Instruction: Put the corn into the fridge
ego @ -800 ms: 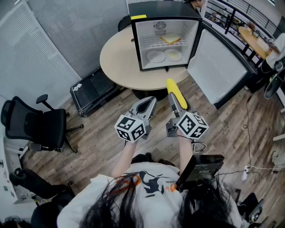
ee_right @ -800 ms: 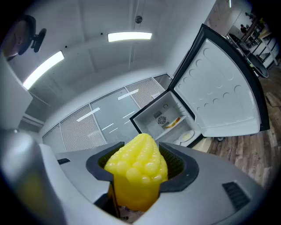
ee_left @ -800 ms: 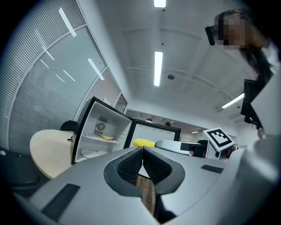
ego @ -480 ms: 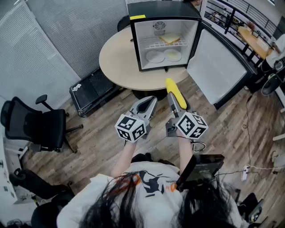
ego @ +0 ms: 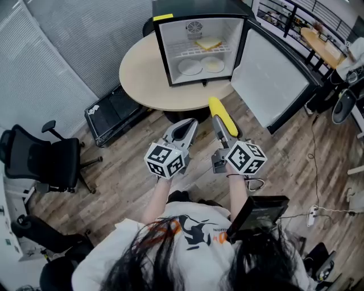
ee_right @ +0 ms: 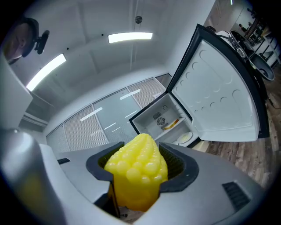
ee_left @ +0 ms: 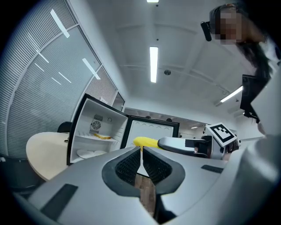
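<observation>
Right gripper view: your right hand-held gripper (ee_right: 145, 154) is grasping the corn (ee_right: 134, 176) by its butt, tip aimed at open fridge (ee_right: 153, 115), likely for straight push-in. Left gripper view: left hand-held gripper (ee_left: 141, 151) clenched, empty, parked aside. Only head view shows the gap: corn in front of fridge, well apart; plates (ego: 190, 67) on fridge floor; desk (ego: 142, 74) under fridge.

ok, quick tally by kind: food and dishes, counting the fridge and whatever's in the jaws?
corn: 1, in the right gripper jaws
bread slice: 1, on the fridge shelf
plates: 2, on the fridge floor
Total: 4
</observation>
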Tool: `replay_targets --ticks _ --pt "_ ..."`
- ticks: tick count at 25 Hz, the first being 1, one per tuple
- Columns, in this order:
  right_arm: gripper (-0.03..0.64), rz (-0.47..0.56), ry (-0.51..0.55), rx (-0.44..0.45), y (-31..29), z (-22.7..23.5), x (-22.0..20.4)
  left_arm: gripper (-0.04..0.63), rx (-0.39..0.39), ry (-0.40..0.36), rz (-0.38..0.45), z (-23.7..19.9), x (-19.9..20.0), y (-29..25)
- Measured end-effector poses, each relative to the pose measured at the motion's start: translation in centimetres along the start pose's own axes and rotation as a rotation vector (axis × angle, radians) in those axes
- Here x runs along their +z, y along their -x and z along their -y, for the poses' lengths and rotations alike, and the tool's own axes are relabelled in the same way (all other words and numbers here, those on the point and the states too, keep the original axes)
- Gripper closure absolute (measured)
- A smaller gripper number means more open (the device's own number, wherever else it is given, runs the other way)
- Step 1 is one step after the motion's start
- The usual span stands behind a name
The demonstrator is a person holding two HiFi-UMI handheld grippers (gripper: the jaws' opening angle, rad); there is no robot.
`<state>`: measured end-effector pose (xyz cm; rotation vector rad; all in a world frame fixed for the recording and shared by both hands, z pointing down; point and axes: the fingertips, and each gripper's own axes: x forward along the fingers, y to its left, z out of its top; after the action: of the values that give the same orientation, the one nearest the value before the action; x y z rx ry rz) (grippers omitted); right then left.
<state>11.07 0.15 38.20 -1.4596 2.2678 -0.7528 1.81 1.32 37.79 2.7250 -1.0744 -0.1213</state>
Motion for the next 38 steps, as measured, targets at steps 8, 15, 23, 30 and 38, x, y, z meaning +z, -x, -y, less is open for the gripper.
replay_targets --ticks 8,15,23,30,38 --pt "0.366 -0.029 -0.027 0.023 1.4 1.8 -0.1 0.583 0.007 0.009 -0.026 2.6 -2.2 -1.0" --pt "0.365 -0.053 -0.042 0.054 -0.1 1.9 -0.6 0.583 0.037 0.000 -0.044 1.2 -2.5 -1.5" --pt "0.365 -0.046 -0.089 0.077 -4.1 2.0 -0.4 0.583 0.037 0.001 -0.035 -2.7 -2.4 -2.2" --pt "0.365 -0.057 -0.103 0.059 -11.3 1.7 -0.6 0.583 -0.005 -0.005 -0.041 -8.8 -1.1 -4.5" --pt "0.365 -0.052 -0.104 0.038 -20.4 0.7 -0.4 0.583 -0.064 -0.005 -0.040 -16.8 1.4 -7.4"
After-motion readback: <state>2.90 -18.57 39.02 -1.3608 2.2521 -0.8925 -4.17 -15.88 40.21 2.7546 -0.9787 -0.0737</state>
